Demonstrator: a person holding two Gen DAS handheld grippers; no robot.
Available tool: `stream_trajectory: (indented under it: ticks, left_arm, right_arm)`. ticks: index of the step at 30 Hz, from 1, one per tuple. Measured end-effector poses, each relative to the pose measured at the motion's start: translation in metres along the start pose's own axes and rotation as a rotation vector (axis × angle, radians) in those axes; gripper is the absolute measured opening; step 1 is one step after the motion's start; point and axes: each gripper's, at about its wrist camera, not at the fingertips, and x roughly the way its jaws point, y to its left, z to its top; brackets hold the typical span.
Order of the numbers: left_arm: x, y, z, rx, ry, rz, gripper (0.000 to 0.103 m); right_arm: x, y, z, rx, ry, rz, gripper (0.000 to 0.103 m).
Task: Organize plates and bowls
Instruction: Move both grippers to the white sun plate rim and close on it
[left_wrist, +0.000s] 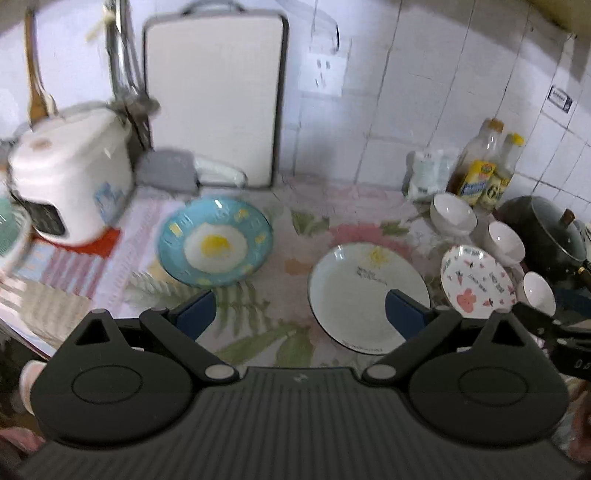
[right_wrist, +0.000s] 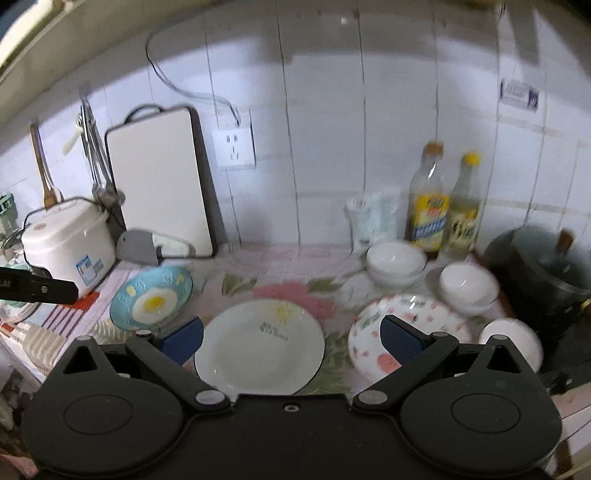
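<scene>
Left gripper (left_wrist: 299, 314) hovers with fingers (left_wrist: 195, 314) spread wide, empty; right gripper (right_wrist: 291, 338) likewise agape, holding nothing.

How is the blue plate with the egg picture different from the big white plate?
The blue plate is blue with a fried egg painted in its middle; the white plate is plain white with a small yellow sun and some writing. The blue plate sits near the rice cooker, further back; the white plate sits closer, between the right claw's open fingers in its view. The white plate looks bigger. Both are round, empty and lie flat on the flowery cloth.
</scene>
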Motion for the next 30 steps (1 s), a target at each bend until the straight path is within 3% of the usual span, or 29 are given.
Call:
stream_trajectory:
  ticks: [4, 7, 12, 16, 20, 22, 30]
  left_arm:
    - [0.049, -0.005, -0.019, 0.000, 0.036, -0.008, 0.099]
    - [0.084, -0.009, -0.034, 0.000, 0.021, -0.016, 0.097]
    - [0.137, -0.018, -0.051, -0.002, 0.009, -0.014, 0.090]
    - [0.170, -0.021, -0.062, 0.008, 0.014, 0.014, 0.079]
    - [0.191, -0.016, -0.064, -0.012, 0.039, 0.007, 0.070]
    - [0.198, -0.012, -0.064, -0.032, 0.046, -0.006, 0.065]
    - [0.216, -0.007, -0.066, -0.053, 0.091, -0.015, 0.052]
  right_arm:
    - [0.042, -0.013, -0.027, 0.074, 0.034, 0.066, 0.099]
    - [0.067, -0.014, -0.047, 0.084, 0.021, 0.107, 0.097]
    - [0.110, -0.021, -0.077, 0.116, -0.001, 0.116, 0.093]
    - [0.139, -0.029, -0.091, 0.163, 0.009, 0.104, 0.084]
    - [0.152, -0.033, -0.096, 0.178, 0.013, 0.101, 0.080]
    - [0.156, -0.036, -0.099, 0.186, 0.011, 0.106, 0.069]
    - [0.167, -0.046, -0.102, 0.236, 0.031, 0.142, 0.063]
